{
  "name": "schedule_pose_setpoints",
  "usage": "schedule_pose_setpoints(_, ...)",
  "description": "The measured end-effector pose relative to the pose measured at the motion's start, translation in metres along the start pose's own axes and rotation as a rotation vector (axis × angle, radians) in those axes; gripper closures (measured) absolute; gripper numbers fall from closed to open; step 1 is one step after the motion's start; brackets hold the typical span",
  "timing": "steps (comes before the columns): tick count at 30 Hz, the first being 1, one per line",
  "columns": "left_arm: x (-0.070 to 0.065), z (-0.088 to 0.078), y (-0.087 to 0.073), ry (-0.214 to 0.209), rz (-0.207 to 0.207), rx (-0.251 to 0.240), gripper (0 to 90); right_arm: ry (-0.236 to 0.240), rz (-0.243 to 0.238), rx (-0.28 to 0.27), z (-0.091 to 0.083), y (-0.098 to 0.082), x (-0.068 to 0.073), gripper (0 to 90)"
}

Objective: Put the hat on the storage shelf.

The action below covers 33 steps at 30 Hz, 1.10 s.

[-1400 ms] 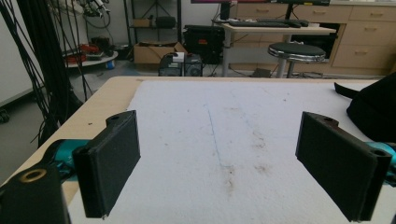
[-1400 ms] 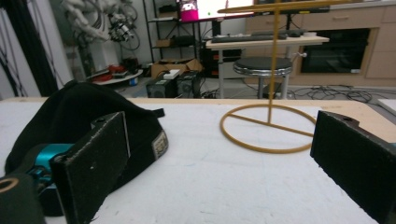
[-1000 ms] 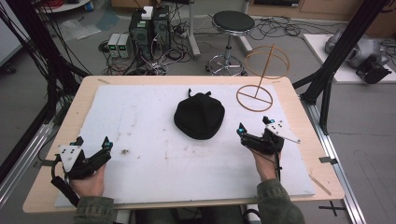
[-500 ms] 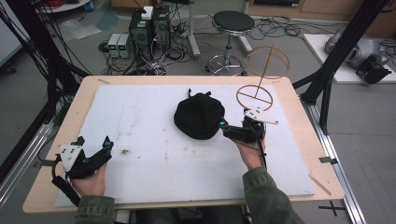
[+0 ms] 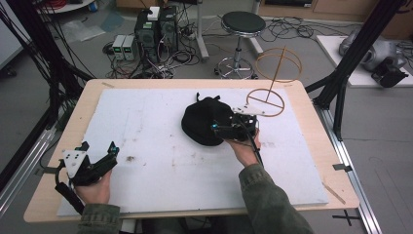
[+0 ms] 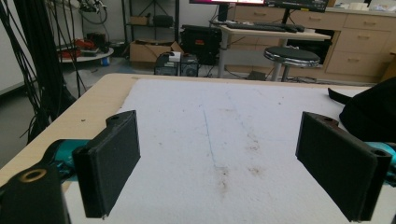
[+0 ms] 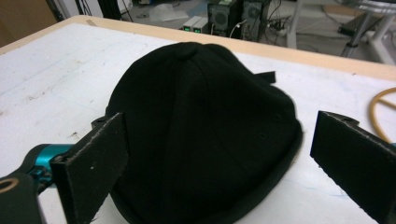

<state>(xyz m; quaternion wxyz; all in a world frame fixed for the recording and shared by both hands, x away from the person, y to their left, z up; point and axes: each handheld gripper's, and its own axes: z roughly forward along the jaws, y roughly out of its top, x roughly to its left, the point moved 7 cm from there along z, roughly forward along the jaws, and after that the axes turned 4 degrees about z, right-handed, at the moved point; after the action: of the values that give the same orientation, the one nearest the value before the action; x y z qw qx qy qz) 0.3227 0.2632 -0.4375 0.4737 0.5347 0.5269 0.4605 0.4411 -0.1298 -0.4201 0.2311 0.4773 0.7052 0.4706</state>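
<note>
The black cap (image 5: 203,120) lies crown up on the white mat (image 5: 146,146), just right of centre in the high view. The right gripper (image 5: 221,129) sits at its lower right edge, jaws spread wide around the cap, gripping nothing. Lower left, the left gripper (image 5: 100,153) rests with jaws wide apart, empty. A wire stand (image 5: 267,97) stands upper right.

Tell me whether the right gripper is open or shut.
Open. The right gripper has its jaws spread wide on either side of the black cap, not yet clamping it.

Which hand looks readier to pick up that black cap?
The right. The right gripper is at the black cap, jaws open on either side. The left gripper sits open far off.
</note>
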Motion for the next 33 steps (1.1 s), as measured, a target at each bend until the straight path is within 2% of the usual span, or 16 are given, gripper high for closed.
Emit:
schedule_pose_setpoints(3,-0.001,0.001,0.0,-0.006,0.0,0.0,13.9,-0.003,0.023,0.023,0.012,0.0,0.006,3.7)
schedule_pose_setpoints(10,0.0,0.004,-0.001,-0.014,-0.011,0.001,13.9,-0.018,0.065,0.051,0.03,-0.003,0.01,3.7)
schedule_pose_setpoints(18,0.002,0.005,-0.001,-0.017,-0.021,-0.002,13.9,-0.089,0.071,0.064,0.047,-0.012,0.017,5.2)
schedule_pose_setpoints(19,0.002,0.005,-0.001,-0.021,-0.024,0.0,13.9,-0.103,0.075,0.052,0.049,-0.013,0.018,8.6)
schedule_pose_setpoints(21,0.002,0.006,-0.001,-0.03,-0.034,-0.005,13.9,-0.102,0.084,0.033,0.049,-0.012,0.017,21.8)
schedule_pose_setpoints(22,0.002,0.006,0.0,-0.031,-0.034,-0.007,13.9,-0.102,0.084,0.033,0.049,-0.012,0.017,21.8)
schedule_pose_setpoints(23,0.002,0.007,0.0,-0.031,-0.034,-0.008,13.9,-0.091,0.101,0.032,0.048,-0.012,0.017,26.4)
schedule_pose_setpoints(24,0.002,0.007,-0.001,-0.032,-0.031,-0.006,13.9,-0.083,0.113,0.031,0.048,-0.012,0.017,32.6)
schedule_pose_setpoints(25,0.002,0.007,-0.001,-0.031,-0.031,-0.006,13.9,-0.059,0.124,0.031,0.048,-0.012,0.018,45.3)
schedule_pose_setpoints(26,0.002,0.007,-0.001,-0.032,-0.031,-0.007,13.9,-0.059,0.124,0.031,0.048,-0.012,0.018,45.3)
schedule_pose_setpoints(27,0.002,0.008,-0.001,-0.035,-0.031,-0.008,13.9,-0.066,0.115,0.034,0.049,-0.013,0.019,53.5)
schedule_pose_setpoints(28,0.002,0.008,-0.001,-0.036,-0.032,-0.009,13.9,-0.066,0.115,0.034,0.049,-0.013,0.019,53.5)
schedule_pose_setpoints(29,0.002,0.008,-0.001,-0.036,-0.034,-0.009,13.9,-0.069,0.11,0.036,0.049,-0.014,0.019,59.8)
schedule_pose_setpoints(30,0.002,0.008,0.0,-0.037,-0.039,-0.009,13.9,-0.067,0.117,0.04,0.049,-0.015,0.017,72.5)
schedule_pose_setpoints(31,0.002,0.008,0.0,-0.038,-0.041,-0.011,13.9,-0.067,0.117,0.04,0.049,-0.015,0.017,72.5)
schedule_pose_setpoints(33,0.002,0.008,0.0,-0.04,-0.042,-0.012,13.9,-0.042,0.127,0.048,0.048,-0.016,0.017,84.8)
